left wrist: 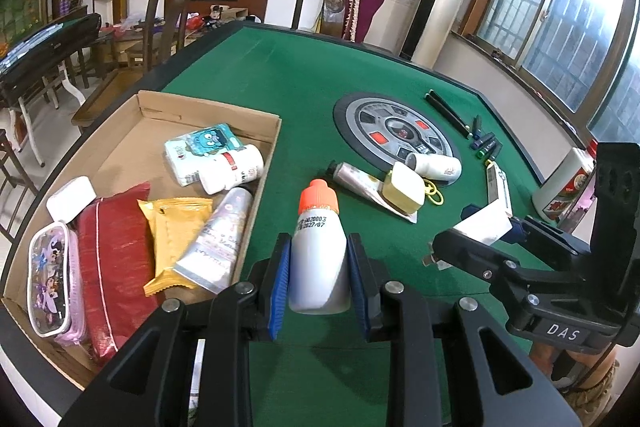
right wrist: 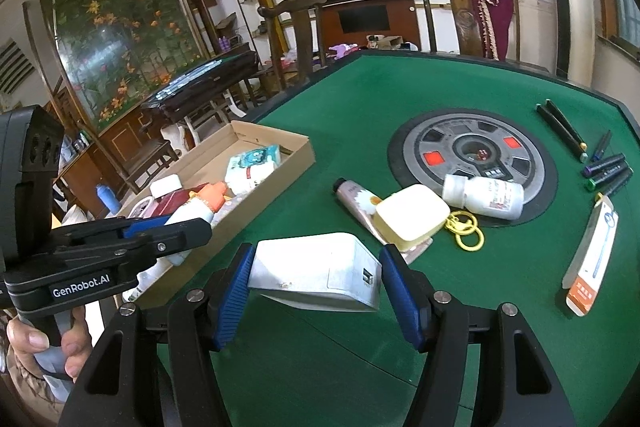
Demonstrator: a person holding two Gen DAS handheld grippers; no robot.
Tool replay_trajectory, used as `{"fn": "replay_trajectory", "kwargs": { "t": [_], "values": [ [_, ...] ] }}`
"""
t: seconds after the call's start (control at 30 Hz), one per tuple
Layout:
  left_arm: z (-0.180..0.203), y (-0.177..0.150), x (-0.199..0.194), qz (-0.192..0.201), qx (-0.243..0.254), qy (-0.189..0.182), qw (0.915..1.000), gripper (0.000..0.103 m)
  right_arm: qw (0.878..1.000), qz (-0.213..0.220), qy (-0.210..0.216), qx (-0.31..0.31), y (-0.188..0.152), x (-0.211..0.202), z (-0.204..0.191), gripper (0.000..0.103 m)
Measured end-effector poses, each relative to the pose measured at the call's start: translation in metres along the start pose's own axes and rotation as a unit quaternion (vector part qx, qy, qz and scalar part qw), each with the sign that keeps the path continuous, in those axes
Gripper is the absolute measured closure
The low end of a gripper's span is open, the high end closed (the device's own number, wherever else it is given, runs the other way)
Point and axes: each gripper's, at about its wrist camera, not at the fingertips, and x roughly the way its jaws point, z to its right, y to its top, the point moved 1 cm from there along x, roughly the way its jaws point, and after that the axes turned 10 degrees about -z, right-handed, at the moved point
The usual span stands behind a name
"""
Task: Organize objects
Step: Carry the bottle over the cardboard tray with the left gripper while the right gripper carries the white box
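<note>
While the left claw (left wrist: 319,269) clamps its blue ribbed pads on the body of a white plastic bottle with an orange cap (left wrist: 318,247), the bottle sits low at the centre of the left wrist view, cap pointing away from the camera, over the green felt counter (left wrist: 304,75) just right of the shallow brown cardboard box (left wrist: 276,131). That box fills the left side of the frame and contains a red fabric pouch (left wrist: 110,263), a yellow foil snack packet (left wrist: 174,227), a printed white squeeze tube (left wrist: 222,239), a white pill bottle with a red label (left wrist: 232,169), a tissue pack with a blue cartoon face (left wrist: 200,149), a clear pencil case with cartoon print (left wrist: 54,285) and a small white rounded case (left wrist: 72,198). In the right wrist view, the right claw (right wrist: 316,281) stands at medium width, gripping a white rectangular carton (right wrist: 316,271) at the lower centre of the frame, raised off the felt. Right of centre on the counter lie a pale yellow square case (right wrist: 412,213) resting on a beige squeeze tube (right wrist: 354,197), a yellow keyring (right wrist: 466,229) beside them, a white pill bottle lying on the round grey centre panel (right wrist: 484,195), several dark pens (right wrist: 604,167) at the right, and a long white and orange carton (right wrist: 592,259) below those.
</note>
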Motion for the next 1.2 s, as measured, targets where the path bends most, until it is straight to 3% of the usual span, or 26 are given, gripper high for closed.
{"fn": "replay_trajectory", "kwargs": {
  "t": [0.4, 1.2],
  "values": [
    [-0.032, -0.001, -0.015, 0.017, -0.024, 0.009, 0.9995, 0.077, 1.000, -0.002, 0.006, -0.016, 0.008, 0.006, -0.022, 0.035],
    [-0.125, -0.001, -0.052, 0.040, -0.098, 0.077, 0.9914, 0.076, 0.999, -0.015, 0.030, -0.039, 0.014, 0.027, -0.045, 0.035]
  ]
}}
